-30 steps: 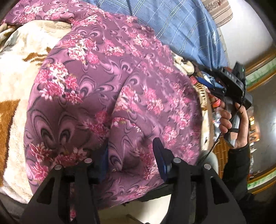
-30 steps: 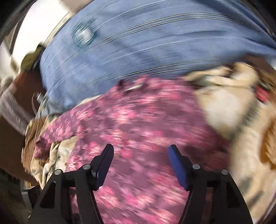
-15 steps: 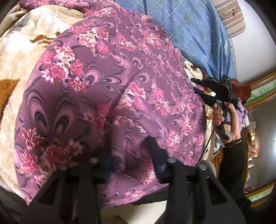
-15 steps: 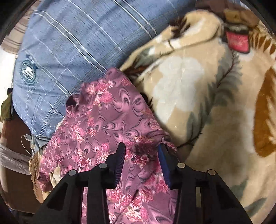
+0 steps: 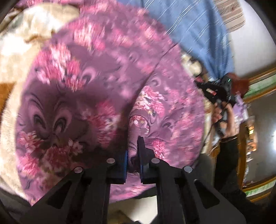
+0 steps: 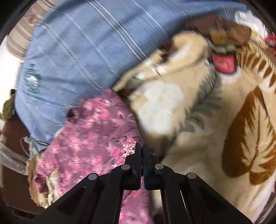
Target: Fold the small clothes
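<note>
A purple garment with pink flowers lies spread on a beige and brown blanket. My left gripper is shut on a bunched fold of it near its front edge. In the right wrist view the garment lies at the lower left, and my right gripper is shut on its edge where it meets the blanket. The right gripper also shows in the left wrist view, held in a hand at the right. Both views are motion-blurred.
A blue checked pillow lies behind the garment, also in the left wrist view. A striped cushion sits behind it. A red label is on the blanket's far edge. Clutter and wooden furniture stand at the right.
Both grippers have closed from open onto the garment's fabric. The right gripper has swung from over the garment's middle to its edge by the blanket. The fabric bunches at the left fingers.
</note>
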